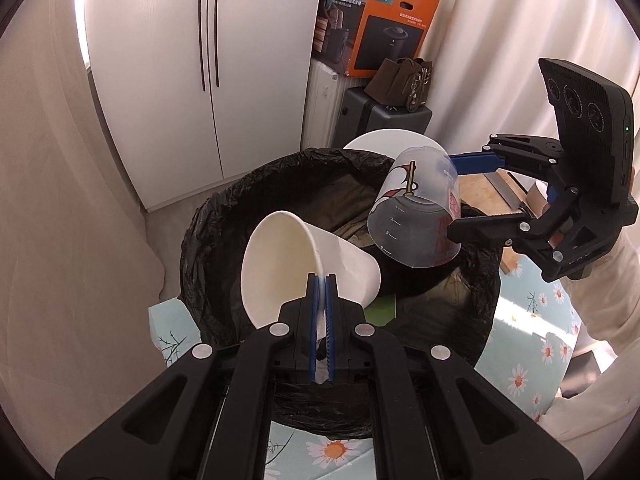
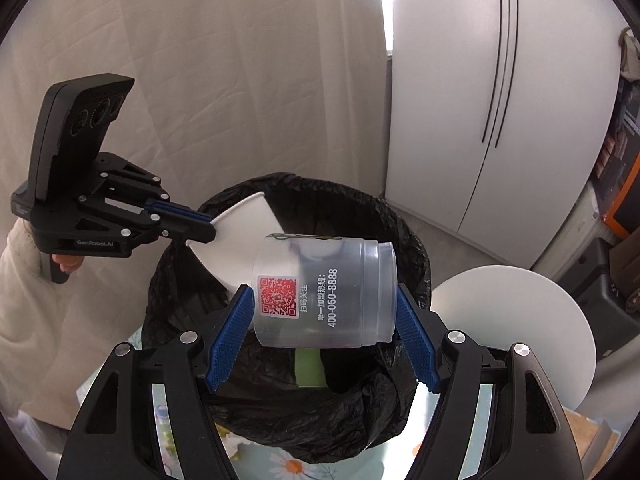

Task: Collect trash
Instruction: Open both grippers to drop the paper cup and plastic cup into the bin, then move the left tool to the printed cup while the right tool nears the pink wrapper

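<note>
My left gripper (image 1: 321,280) is shut on the rim of a white paper cup (image 1: 296,268), held tilted over a bin lined with a black bag (image 1: 208,232). The cup also shows in the right wrist view (image 2: 240,236), with the left gripper (image 2: 208,226) pinching its edge. My right gripper (image 2: 324,308) holds a clear plastic cup (image 2: 324,292) with a red QR label sideways between its blue pads, above the bin (image 2: 380,216). In the left wrist view the clear cup (image 1: 416,208) hangs over the bin's far right side in the right gripper (image 1: 452,196).
The bin stands at the edge of a table with a daisy-print cloth (image 1: 520,360). A round white stool (image 2: 520,320) is behind the bin. A white wardrobe (image 1: 200,60), stacked boxes (image 1: 380,20) and a dark suitcase (image 1: 380,120) stand beyond. Something green (image 2: 308,364) lies inside the bin.
</note>
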